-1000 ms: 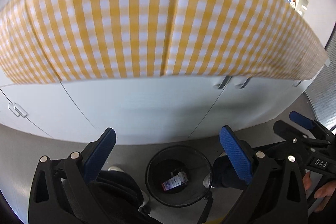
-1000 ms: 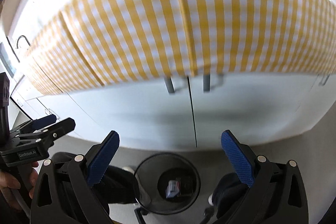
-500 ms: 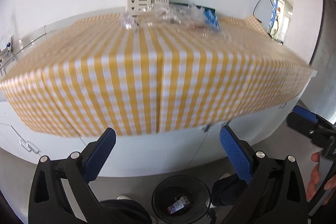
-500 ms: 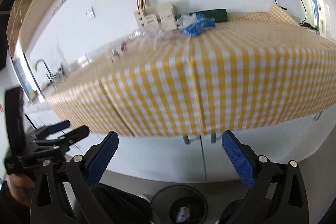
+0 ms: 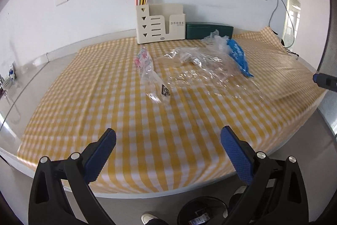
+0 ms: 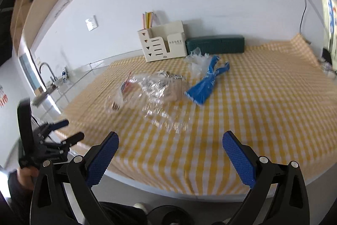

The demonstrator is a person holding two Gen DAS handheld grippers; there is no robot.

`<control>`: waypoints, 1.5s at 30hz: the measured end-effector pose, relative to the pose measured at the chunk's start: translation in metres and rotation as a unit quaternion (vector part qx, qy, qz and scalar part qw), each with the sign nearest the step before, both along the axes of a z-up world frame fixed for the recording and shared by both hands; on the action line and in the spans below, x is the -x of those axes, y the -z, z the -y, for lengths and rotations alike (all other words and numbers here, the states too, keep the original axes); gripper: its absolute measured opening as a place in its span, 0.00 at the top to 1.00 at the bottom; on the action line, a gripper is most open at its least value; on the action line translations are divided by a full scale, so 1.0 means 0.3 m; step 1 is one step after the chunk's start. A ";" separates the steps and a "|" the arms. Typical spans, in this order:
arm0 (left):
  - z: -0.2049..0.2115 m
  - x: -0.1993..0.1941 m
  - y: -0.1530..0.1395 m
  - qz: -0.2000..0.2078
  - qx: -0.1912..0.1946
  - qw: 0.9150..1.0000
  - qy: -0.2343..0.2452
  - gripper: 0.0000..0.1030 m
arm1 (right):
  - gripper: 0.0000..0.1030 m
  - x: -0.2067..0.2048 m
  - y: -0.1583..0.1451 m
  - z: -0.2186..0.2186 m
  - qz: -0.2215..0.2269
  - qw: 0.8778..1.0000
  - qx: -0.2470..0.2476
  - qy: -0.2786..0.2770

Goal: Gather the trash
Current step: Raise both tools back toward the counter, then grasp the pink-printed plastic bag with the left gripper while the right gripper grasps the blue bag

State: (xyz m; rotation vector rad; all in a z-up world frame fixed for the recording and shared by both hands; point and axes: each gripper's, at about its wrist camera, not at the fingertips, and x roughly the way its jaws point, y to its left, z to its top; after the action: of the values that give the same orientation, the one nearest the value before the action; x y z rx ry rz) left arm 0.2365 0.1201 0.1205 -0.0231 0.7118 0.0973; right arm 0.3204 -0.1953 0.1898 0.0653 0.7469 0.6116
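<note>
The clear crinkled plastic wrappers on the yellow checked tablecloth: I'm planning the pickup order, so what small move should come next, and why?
Probably ease the left gripper forward toward the clear wrapper with the pink print. Both grippers, the right gripper included, are open and empty above the near edge of the yellow checked tablecloth, and that wrapper lies nearest and apart from the bigger clear plastic pile.

Yellow-and-white checked tablecloth (image 5: 130, 111), matt woven-looking cloth. Crinkled clear plastic wrappers (image 5: 202, 62), glossy, glinting. Blue plastic bag (image 6: 203, 85), smooth. Gripper pads (image 6: 239, 159), blue, dimpled rubbery texture (black frames matt plastic). Cream organiser (image 5: 160, 23), smooth matt.
</note>
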 end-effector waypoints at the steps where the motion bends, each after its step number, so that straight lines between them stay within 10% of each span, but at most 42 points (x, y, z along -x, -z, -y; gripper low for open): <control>1: -0.018 -0.027 -0.001 -0.006 0.010 1.000 -0.001 0.04 | 0.03 -0.052 -0.003 -0.001 -0.017 1.000 -0.005 0.003; 7: -0.069 -0.190 0.038 -0.040 0.020 0.999 -0.005 0.04 | 0.03 -0.377 0.082 -0.036 -0.118 0.992 0.005 0.047; 19: -0.101 -0.445 0.099 -0.086 -0.006 0.996 0.000 0.06 | 0.05 -0.731 0.227 -0.189 -0.141 0.986 0.056 0.067; 30: -0.139 -0.481 0.145 -0.110 0.031 0.993 0.017 0.63 | 0.77 -0.787 0.309 -0.203 -0.162 0.981 0.082 0.071; 36: -0.173 -0.460 0.143 -0.105 0.058 0.993 0.006 0.91 | 0.85 -0.745 0.282 -0.137 -0.157 0.983 0.066 0.071; 45: -0.203 -0.395 0.108 -0.087 0.062 0.994 -0.006 0.94 | 0.85 -0.658 0.205 -0.056 -0.134 0.988 0.046 0.067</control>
State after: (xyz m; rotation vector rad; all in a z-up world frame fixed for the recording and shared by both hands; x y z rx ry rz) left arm 0.3549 0.1809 0.0882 -0.1393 0.8919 0.0672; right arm 0.5178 -0.1785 0.1283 0.1125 1.0223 0.4433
